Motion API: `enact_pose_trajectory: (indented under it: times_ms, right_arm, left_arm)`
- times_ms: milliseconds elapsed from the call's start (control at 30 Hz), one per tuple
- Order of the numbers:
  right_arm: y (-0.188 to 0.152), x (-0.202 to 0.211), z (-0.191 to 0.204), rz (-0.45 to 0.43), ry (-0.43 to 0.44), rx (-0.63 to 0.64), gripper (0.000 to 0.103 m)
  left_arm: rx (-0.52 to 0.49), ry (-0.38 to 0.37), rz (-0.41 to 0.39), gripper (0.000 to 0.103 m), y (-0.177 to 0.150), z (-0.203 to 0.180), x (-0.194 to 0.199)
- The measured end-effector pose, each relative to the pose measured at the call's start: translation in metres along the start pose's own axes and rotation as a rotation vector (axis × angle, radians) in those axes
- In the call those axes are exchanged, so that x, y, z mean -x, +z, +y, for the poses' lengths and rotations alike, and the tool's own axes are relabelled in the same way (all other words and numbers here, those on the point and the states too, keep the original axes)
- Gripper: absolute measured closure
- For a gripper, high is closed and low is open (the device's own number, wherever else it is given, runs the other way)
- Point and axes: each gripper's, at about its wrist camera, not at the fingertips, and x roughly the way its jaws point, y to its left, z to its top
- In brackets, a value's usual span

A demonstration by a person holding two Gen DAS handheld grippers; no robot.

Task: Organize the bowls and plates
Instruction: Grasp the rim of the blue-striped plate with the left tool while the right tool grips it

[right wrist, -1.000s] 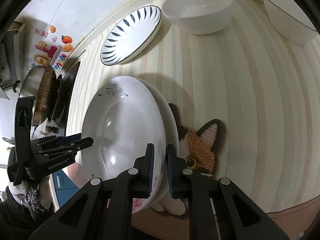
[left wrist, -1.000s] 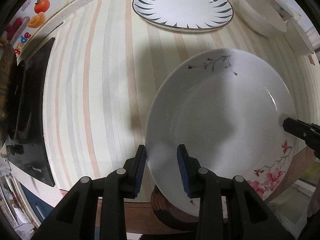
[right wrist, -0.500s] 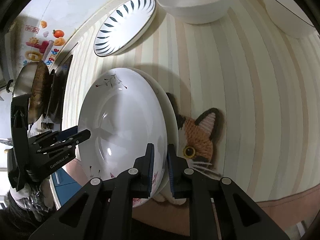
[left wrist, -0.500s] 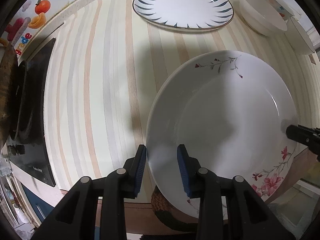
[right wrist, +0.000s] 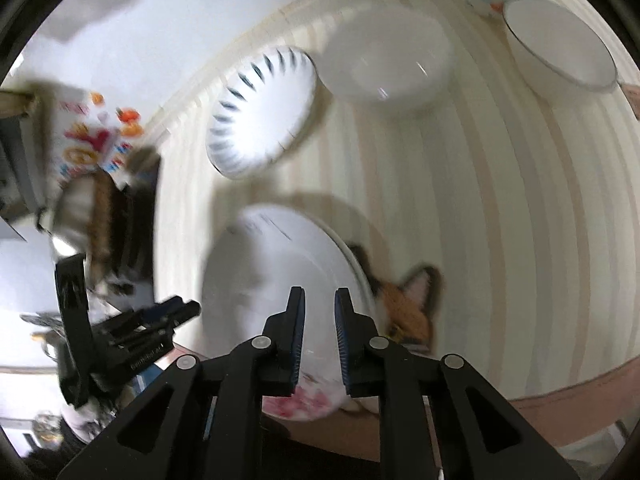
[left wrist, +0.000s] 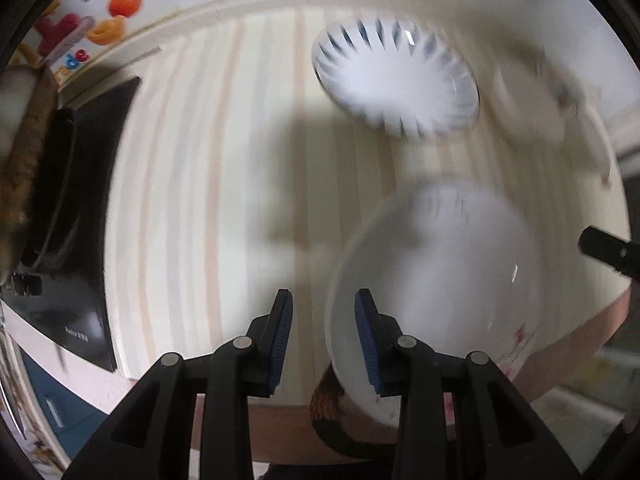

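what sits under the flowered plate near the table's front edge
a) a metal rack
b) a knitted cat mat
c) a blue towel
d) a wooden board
b: in the right wrist view an orange cat mat with a pointed ear pokes out from beneath the flowered plate.

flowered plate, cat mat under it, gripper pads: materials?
Flowered plate: probably glazed ceramic, white and glossy with a glint; blur leaves melamine possible. Cat mat: looks like woven yarn, matte and fuzzy. Right gripper pads: blue ribbed faces, likely rubber; jaws opening off the plate.
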Motion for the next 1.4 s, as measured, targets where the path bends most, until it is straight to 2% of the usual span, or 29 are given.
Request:
enact_pose_trajectory:
  times_ms: [133, 167, 233, 433, 567, 667, 800, 833, 900, 933, 1033, 1400]
  right_arm:
    - [0.049, 0.011, 0.029, -0.035, 0.023, 0.048, 0.073]
    - [0.066, 0.011, 0.039, -0.048, 0.010, 0.084, 0.068]
    - [0.100, 0.009, 0.055, -0.067, -0.038, 0.140, 0.067]
    - [0.192, -0.041, 0.071, -0.003, -0.171, 0.244, 0.067]
    - [0.223, -0.074, 0.065, 0.042, -0.232, 0.267, 0.067]
    - [0.231, -0.089, 0.060, 0.071, -0.242, 0.260, 0.067]
    - [0.238, -0.106, 0.056, 0.114, -0.255, 0.278, 0.069]
    - [0.239, -0.112, 0.055, 0.123, -0.260, 0.285, 0.073]
    - [0.241, -0.118, 0.054, 0.135, -0.266, 0.305, 0.089]
    - [0.242, -0.120, 0.055, 0.139, -0.262, 0.312, 0.092]
    - [0.241, -0.123, 0.057, 0.144, -0.270, 0.336, 0.092]
    - [0.232, -0.112, 0.056, 0.137, -0.249, 0.345, 0.092]
  left_arm:
    - [0.073, -0.046, -0.049, 0.073, 0.045, 0.012, 0.012]
    - [0.085, -0.053, -0.058, 0.073, 0.057, 0.013, 0.012]
    - [0.105, -0.068, -0.068, 0.073, 0.085, 0.018, 0.007]
    - [0.123, -0.083, -0.004, 0.073, 0.134, 0.015, -0.041]
    - [0.118, -0.069, 0.050, 0.073, 0.147, 0.015, -0.071]
    - [0.124, -0.085, 0.086, 0.073, 0.149, 0.017, -0.088]
    - [0.127, -0.118, 0.083, 0.073, 0.152, 0.017, -0.097]
    - [0.124, -0.122, 0.076, 0.073, 0.152, 0.017, -0.097]
    - [0.113, -0.137, 0.063, 0.077, 0.152, 0.018, -0.097]
    - [0.108, -0.139, 0.060, 0.081, 0.151, 0.017, -0.096]
    - [0.093, -0.107, 0.051, 0.082, 0.150, 0.013, -0.094]
    - [0.076, -0.084, 0.019, 0.082, 0.157, -0.002, -0.079]
